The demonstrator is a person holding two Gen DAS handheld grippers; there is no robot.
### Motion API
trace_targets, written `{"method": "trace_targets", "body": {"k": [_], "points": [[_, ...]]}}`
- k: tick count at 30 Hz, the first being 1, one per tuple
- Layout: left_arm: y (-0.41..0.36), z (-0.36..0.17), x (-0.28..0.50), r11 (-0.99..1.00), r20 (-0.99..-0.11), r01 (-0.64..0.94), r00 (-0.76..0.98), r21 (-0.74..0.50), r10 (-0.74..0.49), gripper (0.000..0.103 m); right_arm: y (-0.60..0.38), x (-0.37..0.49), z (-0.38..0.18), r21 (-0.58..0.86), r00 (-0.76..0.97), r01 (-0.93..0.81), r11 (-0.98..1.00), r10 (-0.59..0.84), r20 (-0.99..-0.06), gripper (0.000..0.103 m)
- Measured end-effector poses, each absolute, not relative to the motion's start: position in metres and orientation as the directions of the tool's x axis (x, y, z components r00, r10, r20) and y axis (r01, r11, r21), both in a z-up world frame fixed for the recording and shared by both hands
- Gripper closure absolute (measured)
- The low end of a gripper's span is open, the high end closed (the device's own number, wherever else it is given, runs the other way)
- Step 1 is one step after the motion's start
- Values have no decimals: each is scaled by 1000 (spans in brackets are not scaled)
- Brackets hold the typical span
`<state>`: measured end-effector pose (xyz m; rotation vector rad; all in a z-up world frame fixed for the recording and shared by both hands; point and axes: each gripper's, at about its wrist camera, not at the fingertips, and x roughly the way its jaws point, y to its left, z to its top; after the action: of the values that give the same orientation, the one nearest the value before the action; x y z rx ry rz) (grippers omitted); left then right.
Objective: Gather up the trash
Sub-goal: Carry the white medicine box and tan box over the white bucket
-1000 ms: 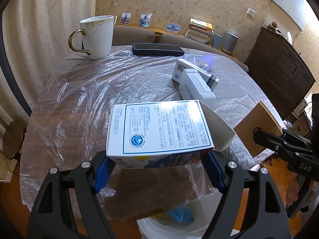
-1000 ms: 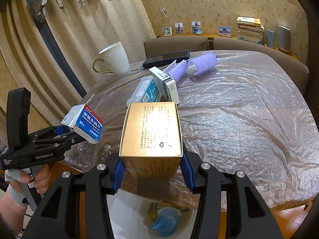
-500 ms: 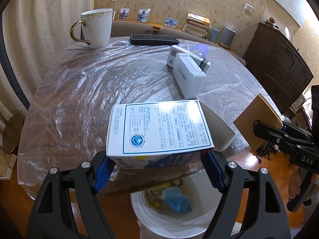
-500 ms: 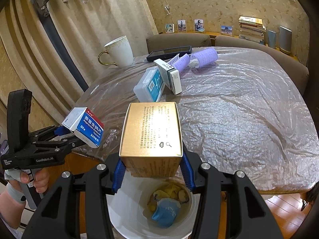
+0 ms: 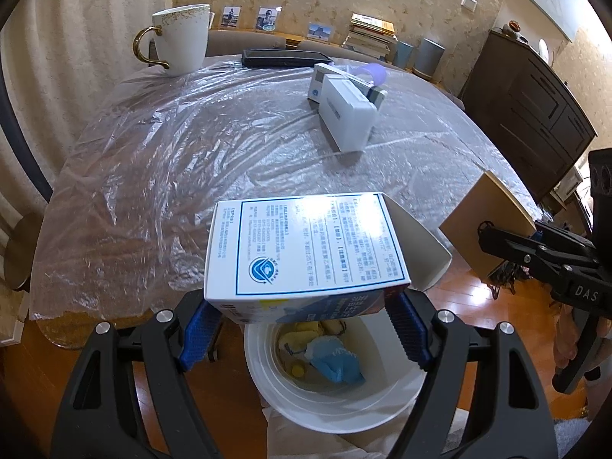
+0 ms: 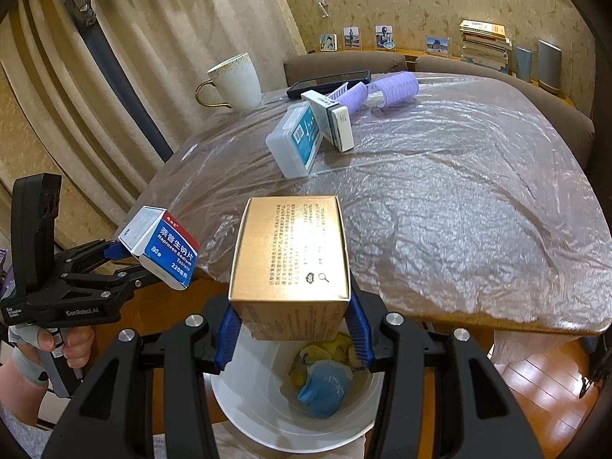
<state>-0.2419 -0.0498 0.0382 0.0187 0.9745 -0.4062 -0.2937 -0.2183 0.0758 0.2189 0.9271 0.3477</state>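
- Now that both tools have drawn back off the table edge, the white bin point(image 5: 329, 390) on the floor lies directly beneath them, where a second ago only a sliver of its rim showed under the table lip.
- Left tool point(image 5: 306, 329): its blue pads are clamped on the sides of the white-and-blue medicine box point(image 5: 306, 244), which hangs over the bin's mouth with one end flap open to the right.
- Right tool point(image 6: 292, 334): clamped the same way on the gold carton point(image 6: 290, 256), which has likewise come to hover above the bin point(image 6: 267, 413).
- To my judgement, both pieces of trash are placed for dropping; parting the fingers is what remains.
- Inside the bin a blue crumpled wrapper point(image 6: 325, 386) and some yellow scraps show; each held box hides the near part of the bin's contents.
- Further off, on the plastic-covered table point(image 6: 478, 199), a pale plastic case point(image 6: 294, 141), a small white box point(image 6: 331, 120), lilac hair rollers point(image 6: 394, 86), a phone point(image 5: 285, 57) and a mug point(image 5: 181, 38) sit unchanged.
- Whether the table's boxes are trash cannot be told, and their print is too small to read.
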Motion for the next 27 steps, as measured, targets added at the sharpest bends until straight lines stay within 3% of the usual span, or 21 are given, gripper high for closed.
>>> {"method": "trace_targets", "body": {"k": [27], "points": [[-71,18,-283,883,-848,448,407,-138,-339,23,-211,-326,61,314,491,-192,930,368,-790,56]]}}
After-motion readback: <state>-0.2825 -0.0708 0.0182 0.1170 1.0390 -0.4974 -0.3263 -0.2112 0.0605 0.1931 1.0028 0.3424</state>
